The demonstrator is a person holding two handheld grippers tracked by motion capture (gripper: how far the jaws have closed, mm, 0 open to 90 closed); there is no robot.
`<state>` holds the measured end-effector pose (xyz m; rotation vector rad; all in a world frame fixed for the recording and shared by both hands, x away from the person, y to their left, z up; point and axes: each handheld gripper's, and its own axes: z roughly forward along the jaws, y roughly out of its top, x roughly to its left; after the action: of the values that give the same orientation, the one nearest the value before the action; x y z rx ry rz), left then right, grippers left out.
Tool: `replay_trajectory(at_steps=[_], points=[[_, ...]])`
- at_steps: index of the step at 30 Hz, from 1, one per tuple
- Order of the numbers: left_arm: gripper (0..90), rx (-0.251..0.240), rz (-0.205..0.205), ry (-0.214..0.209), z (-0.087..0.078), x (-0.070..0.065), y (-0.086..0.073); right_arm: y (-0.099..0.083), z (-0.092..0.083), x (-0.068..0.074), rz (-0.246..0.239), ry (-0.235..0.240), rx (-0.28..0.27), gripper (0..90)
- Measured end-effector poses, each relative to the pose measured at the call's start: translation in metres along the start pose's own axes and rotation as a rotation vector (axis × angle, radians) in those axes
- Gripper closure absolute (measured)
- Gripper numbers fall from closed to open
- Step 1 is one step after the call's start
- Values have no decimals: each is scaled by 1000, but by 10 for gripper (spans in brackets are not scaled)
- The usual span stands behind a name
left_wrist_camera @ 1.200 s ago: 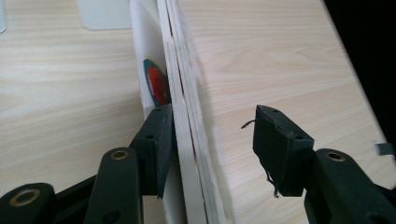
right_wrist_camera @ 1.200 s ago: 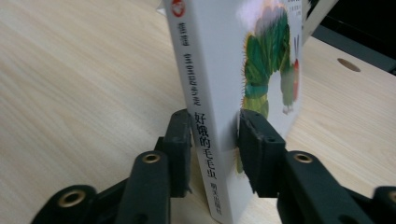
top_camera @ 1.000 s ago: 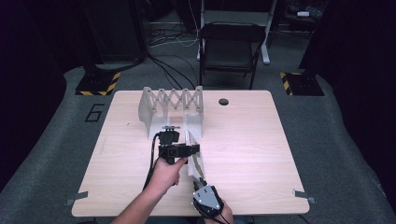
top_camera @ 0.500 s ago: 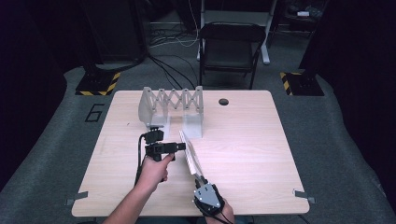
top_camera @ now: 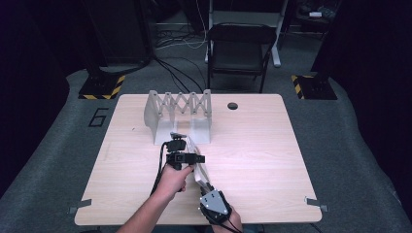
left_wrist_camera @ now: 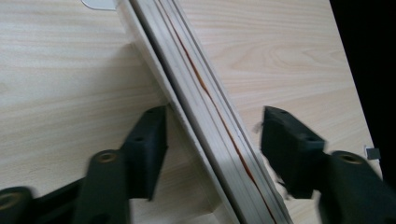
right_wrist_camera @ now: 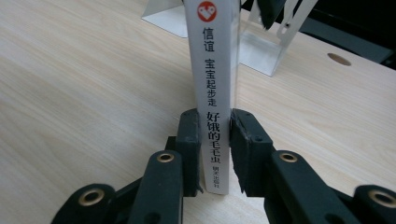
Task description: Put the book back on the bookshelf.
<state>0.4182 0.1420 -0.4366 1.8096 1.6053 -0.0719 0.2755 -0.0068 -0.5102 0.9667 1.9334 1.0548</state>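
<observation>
A thin white book (top_camera: 198, 167) with Chinese characters on its spine (right_wrist_camera: 215, 70) stands on edge on the wooden table (top_camera: 267, 160), slanting towards the near edge. My right gripper (right_wrist_camera: 215, 140) is shut on the lower end of the spine, both pads pressing it. My left gripper (top_camera: 191, 158) reaches down over the book's far part. The page edges (left_wrist_camera: 210, 107) run between its jaws, with a gap on each side of the pads (left_wrist_camera: 149, 144). Those jaws have just been closing around the book and stand open.
A white folding book rack (top_camera: 180, 114) with a zigzag top stands just beyond the book, also in the right gripper view (right_wrist_camera: 275, 42). A round hole (top_camera: 232, 105) sits near the table's far edge. A dark chair (top_camera: 240, 48) stands behind the table.
The left hand swung out to the left, then came back right and lower over the book. The right gripper and the book stayed put.
</observation>
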Motion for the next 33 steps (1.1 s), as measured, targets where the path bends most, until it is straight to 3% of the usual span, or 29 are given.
replay_trajectory(at_steps=[2,3,4,6,7,10,14,23,26,28,33], points=[[501,3,-10,17,1,3,0,0,0,-2,5,30,7,704],[549,17,3,35,0,7,1,-1,0,-3,3,77,2,595],[573,17,3,35,0,7,1,-1,0,-3,3,77,2,595],[595,19,-14,45,2,15,0,-2,-1,-2,15,126,18,516],[630,2,-31,40,3,18,-1,-2,-1,-2,32,162,27,472],[650,1,-30,35,3,24,-1,-3,-1,-6,46,220,33,389],[675,-7,-35,8,3,27,0,-2,-2,-13,65,254,30,323],[732,-8,-41,-43,1,32,2,6,-23,-36,115,256,-16,257],[742,-11,-51,-52,0,32,2,9,-27,-49,136,236,-23,243],[755,-12,-39,-61,-2,31,2,9,-30,-64,159,198,-27,241],[766,-9,-19,-58,-5,26,3,8,-35,-82,190,155,-33,246]])
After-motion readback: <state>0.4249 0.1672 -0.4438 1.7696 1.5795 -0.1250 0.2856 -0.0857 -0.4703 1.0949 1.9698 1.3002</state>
